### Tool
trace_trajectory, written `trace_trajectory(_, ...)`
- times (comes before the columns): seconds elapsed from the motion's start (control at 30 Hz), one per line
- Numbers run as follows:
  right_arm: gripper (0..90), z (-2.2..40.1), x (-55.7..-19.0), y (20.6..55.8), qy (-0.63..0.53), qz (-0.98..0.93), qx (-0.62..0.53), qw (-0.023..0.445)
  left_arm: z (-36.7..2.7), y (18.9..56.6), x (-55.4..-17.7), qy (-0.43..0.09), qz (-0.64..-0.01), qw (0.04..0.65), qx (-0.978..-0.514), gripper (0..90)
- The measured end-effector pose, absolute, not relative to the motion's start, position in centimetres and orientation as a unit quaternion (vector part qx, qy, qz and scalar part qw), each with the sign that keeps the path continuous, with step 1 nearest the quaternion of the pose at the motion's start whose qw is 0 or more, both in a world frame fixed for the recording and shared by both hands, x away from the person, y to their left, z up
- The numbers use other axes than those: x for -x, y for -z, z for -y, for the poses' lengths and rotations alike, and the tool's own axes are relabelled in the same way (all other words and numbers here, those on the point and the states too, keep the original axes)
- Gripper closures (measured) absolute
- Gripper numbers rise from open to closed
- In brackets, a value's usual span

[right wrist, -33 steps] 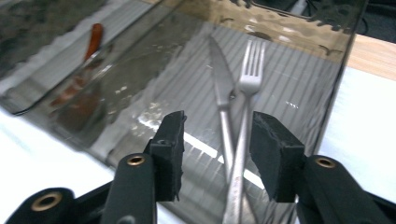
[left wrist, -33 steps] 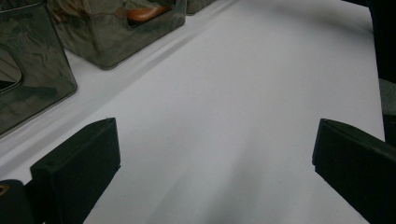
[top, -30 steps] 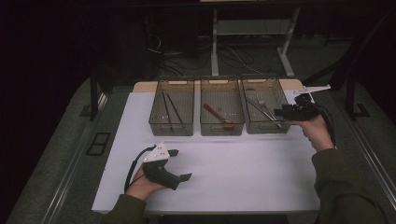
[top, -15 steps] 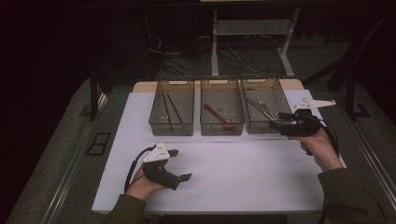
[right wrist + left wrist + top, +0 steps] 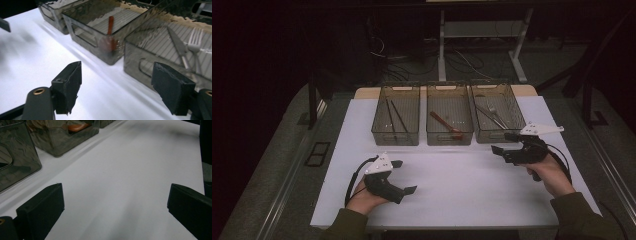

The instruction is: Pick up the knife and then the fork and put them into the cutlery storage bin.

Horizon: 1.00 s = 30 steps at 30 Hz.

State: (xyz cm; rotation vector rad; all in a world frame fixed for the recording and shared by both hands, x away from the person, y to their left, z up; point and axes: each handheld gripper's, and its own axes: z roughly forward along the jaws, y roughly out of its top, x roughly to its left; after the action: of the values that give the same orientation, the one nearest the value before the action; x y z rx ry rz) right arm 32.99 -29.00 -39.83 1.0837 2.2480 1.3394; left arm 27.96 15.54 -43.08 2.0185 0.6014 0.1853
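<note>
Left tongs (image 5: 403,176) low over the white table (image 5: 462,200) at near left, jaws wide apart, empty; three smoky bins along the far edge: left bin (image 5: 395,121) with dark sticks, middle bin (image 5: 449,120) with a red-brown spoon (image 5: 445,124), right bin (image 5: 497,118) with knife and fork (image 5: 195,46); right tongs (image 5: 504,142) just before the right bin, jaws wide, empty.

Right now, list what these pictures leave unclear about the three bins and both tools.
- Left bin, high view: two thin dark sticks, too small and dim to identify.
- Middle bin, right gripper view: the red utensil's lower end blurs behind the smoky wall.
- Right bin, right gripper view: far end cut by the frame edge.
- Left tool, right tool: both open; bodies cut by the bottom edge.
</note>
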Motion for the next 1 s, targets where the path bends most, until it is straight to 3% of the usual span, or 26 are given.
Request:
trace_trajectory(0.7, 17.9, 29.1, -28.5, 42.8, -0.498, -0.777, -0.365, 0.124, -15.8, 42.9, -27.9, -0.08, -0.246, 0.493, -0.831, 0.1)
trace_trajectory(1.0, 16.7, 29.3, -27.1, 43.6, -0.469, -0.795, -0.358, 0.14, -15.7, 42.9, -27.8, -0.08, -0.246, 0.493, -0.831, 0.1)
